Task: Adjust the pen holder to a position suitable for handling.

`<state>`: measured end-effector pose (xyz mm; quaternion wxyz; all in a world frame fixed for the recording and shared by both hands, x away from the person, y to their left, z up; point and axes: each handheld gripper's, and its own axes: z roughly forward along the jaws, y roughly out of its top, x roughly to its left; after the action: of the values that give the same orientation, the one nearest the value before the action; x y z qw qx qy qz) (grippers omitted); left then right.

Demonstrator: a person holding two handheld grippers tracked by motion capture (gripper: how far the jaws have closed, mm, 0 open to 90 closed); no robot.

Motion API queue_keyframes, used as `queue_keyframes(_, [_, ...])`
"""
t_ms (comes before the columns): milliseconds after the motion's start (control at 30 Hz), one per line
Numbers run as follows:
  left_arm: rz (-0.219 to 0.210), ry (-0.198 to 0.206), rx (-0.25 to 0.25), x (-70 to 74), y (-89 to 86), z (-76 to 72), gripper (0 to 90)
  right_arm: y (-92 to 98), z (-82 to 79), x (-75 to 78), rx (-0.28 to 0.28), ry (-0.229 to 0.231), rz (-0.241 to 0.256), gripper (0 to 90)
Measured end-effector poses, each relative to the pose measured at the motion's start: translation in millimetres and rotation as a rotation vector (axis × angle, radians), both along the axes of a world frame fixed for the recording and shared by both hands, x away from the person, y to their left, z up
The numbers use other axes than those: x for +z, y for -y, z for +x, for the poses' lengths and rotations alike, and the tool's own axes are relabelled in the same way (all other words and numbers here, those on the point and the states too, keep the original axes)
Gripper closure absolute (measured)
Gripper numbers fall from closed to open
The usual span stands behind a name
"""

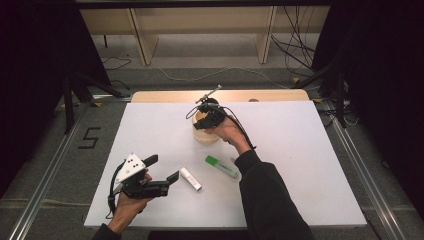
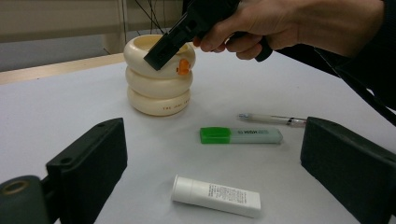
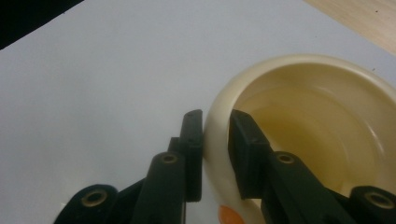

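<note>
A cream holder [image 1: 207, 135] shaped like three stacked rings stands at the table's far middle, and looks empty inside [image 3: 317, 116]. My right gripper [image 3: 216, 135] is shut on its rim, one jaw outside and one inside, beside an orange mark [image 2: 183, 66]. The high view shows the right gripper [image 1: 202, 117] tilted down over the holder. My left gripper [image 1: 162, 168] hovers open at the front left with nothing between its jaws. Ahead of it lie a white tube [image 2: 215, 196], a green highlighter [image 2: 241, 135] and a clear pen [image 2: 272, 119].
The white table top [image 1: 300, 150] has a wooden strip [image 1: 165, 96] along its far edge. Metal rails [image 1: 47, 170] run along both sides on the floor. Cables [image 1: 300, 45] and shelf legs lie beyond the table.
</note>
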<state>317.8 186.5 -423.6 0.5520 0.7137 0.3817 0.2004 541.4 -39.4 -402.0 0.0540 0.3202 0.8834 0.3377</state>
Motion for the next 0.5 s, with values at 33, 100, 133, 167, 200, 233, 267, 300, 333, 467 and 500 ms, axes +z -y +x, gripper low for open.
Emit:
queue_keyframes(33, [0.000,0.000,0.000,0.0,0.0,0.0,6.7,0.2,-0.2,0.9,-0.002,0.003,-0.001,72.8])
queue_keyframes(100, [0.000,0.000,0.000,-0.1,0.0,0.1,6.7,0.4,-0.2,1.5,0.000,0.010,-0.004,71.8])
queue_keyframes(133, [0.001,0.000,0.000,-0.1,0.0,0.1,6.7,0.5,-0.5,2.0,-0.004,0.011,-0.006,70.0])
queue_keyframes(167, [0.001,0.000,-0.001,-0.1,-0.1,0.0,6.7,1.5,-0.5,3.0,-0.010,0.007,-0.009,64.8])
queue_keyframes(200, [0.001,0.001,-0.001,-0.1,0.1,0.0,6.7,2.5,-0.2,3.5,-0.005,0.009,-0.002,62.4])
queue_keyframes(233, [0.001,0.001,-0.001,-0.1,0.2,-0.1,6.7,3.8,-0.7,5.1,-0.008,0.009,0.002,59.4])
queue_keyframes(267, [0.001,0.001,-0.001,-0.2,0.2,0.0,6.7,4.9,-1.4,7.3,-0.016,0.012,0.008,56.8])
queue_keyframes(300, [0.000,0.001,0.001,-0.3,0.3,0.2,6.7,6.1,-2.1,9.6,-0.019,0.020,0.015,54.2])
queue_keyframes(333, [-0.001,0.002,0.002,-0.5,0.4,0.2,6.7,6.1,-2.1,9.6,-0.019,0.020,0.015,54.2])
queue_keyframes(467, [0.002,0.003,0.000,-0.4,0.2,0.4,6.8,16.9,-7.2,25.2,-0.035,0.054,0.048,44.1])
queue_keyframes(500, [0.003,0.002,0.000,-0.5,0.3,0.4,6.7,19.1,-8.5,27.9,-0.036,0.062,0.047,43.2])
